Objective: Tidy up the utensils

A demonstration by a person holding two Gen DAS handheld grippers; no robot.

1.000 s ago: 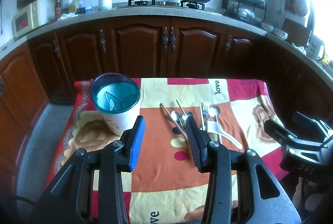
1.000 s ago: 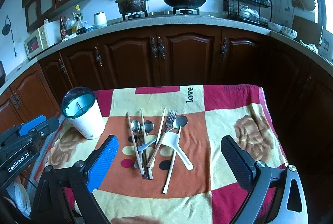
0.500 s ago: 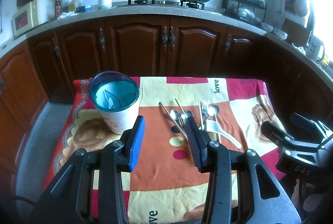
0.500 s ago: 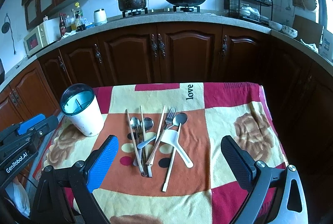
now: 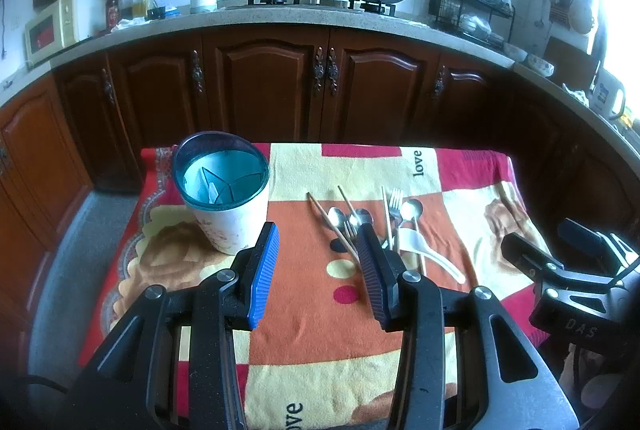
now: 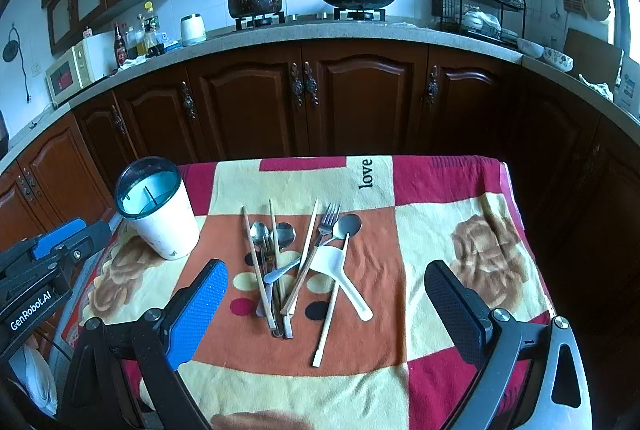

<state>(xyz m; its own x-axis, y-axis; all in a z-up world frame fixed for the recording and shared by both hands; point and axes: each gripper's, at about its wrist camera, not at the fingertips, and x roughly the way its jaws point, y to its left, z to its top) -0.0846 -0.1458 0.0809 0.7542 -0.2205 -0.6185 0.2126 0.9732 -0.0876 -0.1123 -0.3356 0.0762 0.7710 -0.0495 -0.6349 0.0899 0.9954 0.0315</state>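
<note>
Nothing moved since earlier, utensils (image 6: pixel 296 266) piled right of holder (image 6: pixel 158 208), left gripper (image 5: pixel 316 270) and right gripper (image 6: pixel 326 314) held open, empty.

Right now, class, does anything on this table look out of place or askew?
Yes. The utensils lie in a crossed, overlapping heap on the cloth: chopsticks, spoons, a fork and a white ladle at different angles. The upright holder beside them shows no utensils inside. Nothing looks spilled or broken.

Utensil holder (image 5: pixel 224 190), scattered utensils (image 5: pixel 376 226), empty left gripper (image 5: pixel 316 266)
</note>
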